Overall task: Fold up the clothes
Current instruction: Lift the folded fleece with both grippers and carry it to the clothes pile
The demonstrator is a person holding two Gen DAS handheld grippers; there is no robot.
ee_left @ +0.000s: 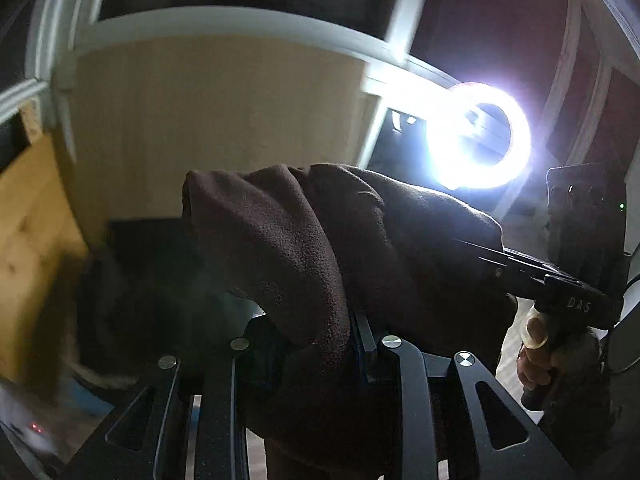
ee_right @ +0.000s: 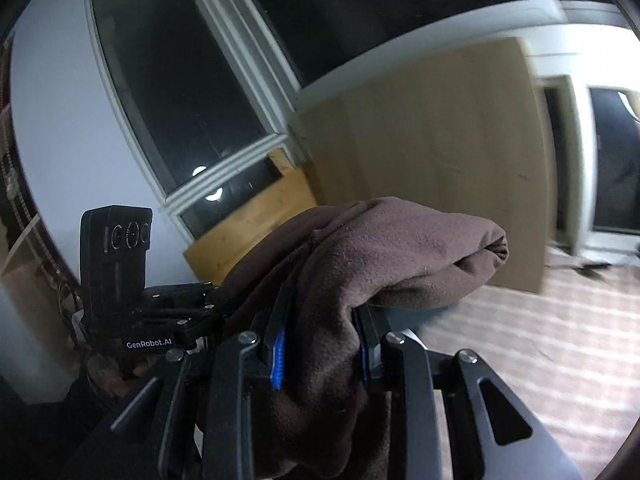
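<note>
The left hand-held gripper point(ee_left: 320, 344), black metal with blue pads, pinches a bunched fold of soft brown fleece garment point(ee_left: 304, 232) that rises in a rounded hump above its fingers. The right hand-held gripper point(ee_right: 320, 352) clamps another thick wad of the same nappy cloth point(ee_right: 380, 252), whose folded end juts past the fingers, lifted clear of the pale plank floor point(ee_right: 560, 340). Beyond stand a flat wooden board point(ee_right: 440, 152), white-framed dark windows point(ee_right: 172, 92) and a glaring ring light point(ee_left: 480, 136).

Left gripper point(ee_left: 320, 344) fingers clamped; right gripper point(ee_right: 320, 344) fingers clamped
</note>
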